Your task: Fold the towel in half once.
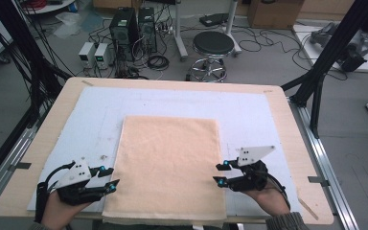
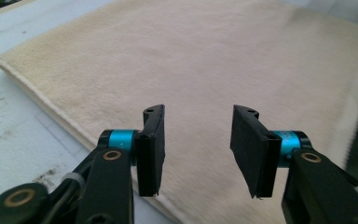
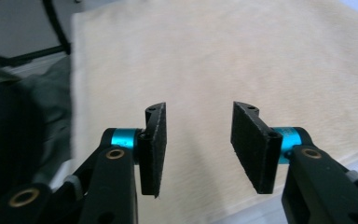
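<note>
1. Wood bench (image 1: pixel 38 143) has a white mat (image 1: pixel 96 110) on top, so things lie flat.
2. The peach towel (image 1: pixel 170 163) lies folded flat on the mat, its near end by the bench edge, easy to reach.
3. The left tongs (image 1: pixel 109 179) and right tongs (image 1: pixel 221 173) wait at the towel's two sides, both partly open and holding nothing, maybe ready to pinch it.

Peach towel (image 1: pixel 168 165) lies flat between left tongs (image 1: pixel 111 179) and right tongs (image 1: pixel 219 173).

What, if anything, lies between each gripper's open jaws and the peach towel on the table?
Nothing visible does. The left gripper and right gripper sit at opposite side edges of the towel, jaws open and empty, with bare cloth directly ahead in both gripper views.
</note>
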A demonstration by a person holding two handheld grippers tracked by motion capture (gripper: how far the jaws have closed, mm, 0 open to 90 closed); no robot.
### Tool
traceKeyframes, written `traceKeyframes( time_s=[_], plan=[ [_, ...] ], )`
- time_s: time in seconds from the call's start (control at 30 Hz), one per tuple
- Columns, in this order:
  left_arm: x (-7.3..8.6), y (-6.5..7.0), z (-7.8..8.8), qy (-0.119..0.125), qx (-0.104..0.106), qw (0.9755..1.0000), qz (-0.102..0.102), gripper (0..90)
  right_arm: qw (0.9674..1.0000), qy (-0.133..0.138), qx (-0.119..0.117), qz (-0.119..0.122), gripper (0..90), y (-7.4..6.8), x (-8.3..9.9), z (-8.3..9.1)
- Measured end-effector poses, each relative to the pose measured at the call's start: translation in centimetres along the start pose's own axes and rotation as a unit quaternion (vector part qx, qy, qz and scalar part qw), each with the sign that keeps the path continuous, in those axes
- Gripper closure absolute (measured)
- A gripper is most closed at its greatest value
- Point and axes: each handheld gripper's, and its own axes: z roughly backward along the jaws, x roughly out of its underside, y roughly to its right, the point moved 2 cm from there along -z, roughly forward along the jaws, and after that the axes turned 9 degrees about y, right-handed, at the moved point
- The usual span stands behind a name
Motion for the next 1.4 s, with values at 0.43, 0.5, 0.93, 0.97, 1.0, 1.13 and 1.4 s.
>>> traceKeyframes(
  time_s=[0.43, 0.5, 0.93, 0.97, 1.0, 1.13, 1.4],
  plan=[
    [-1.4, -4.4, -4.1, -0.001, -0.038, 0.9990, 0.022, 44.2, 0.9962, -0.032, 0.080, 0.007, 47.4, 5.6, -1.1, -3.4],
    [-2.0, -5.1, -4.6, 0.002, -0.048, 0.9985, 0.027, 42.5, 0.9956, -0.032, 0.087, 0.016, 46.1, 6.4, -1.9, -3.5],
    [-5.6, -10.2, -7.9, 0.002, -0.114, 0.9920, 0.054, 35.2, 0.9901, -0.018, 0.137, -0.020, 34.7, 12.6, -5.7, -4.9],
    [-5.6, -10.5, -8.1, 0.005, -0.118, 0.9912, 0.059, 35.2, 0.9890, -0.021, 0.145, -0.022, 34.1, 12.9, -5.7, -5.0],
    [-5.5, -10.9, -8.3, 0.003, -0.123, 0.9905, 0.062, 35.3, 0.9884, -0.022, 0.148, -0.027, 32.8, 13.1, -5.5, -5.2],
    [-4.3, -12.4, -9.5, -0.018, -0.130, 0.9878, 0.084, 35.6, 0.9849, -0.048, 0.160, -0.046, 27.9, 14.2, -4.3, -6.3],
    [-2.8, -13.5, -11.4, -0.045, -0.140, 0.9851, 0.088, 35.7, 0.9791, -0.067, 0.182, -0.063, 26.8, 15.8, -2.5, -7.9]
  ],
)
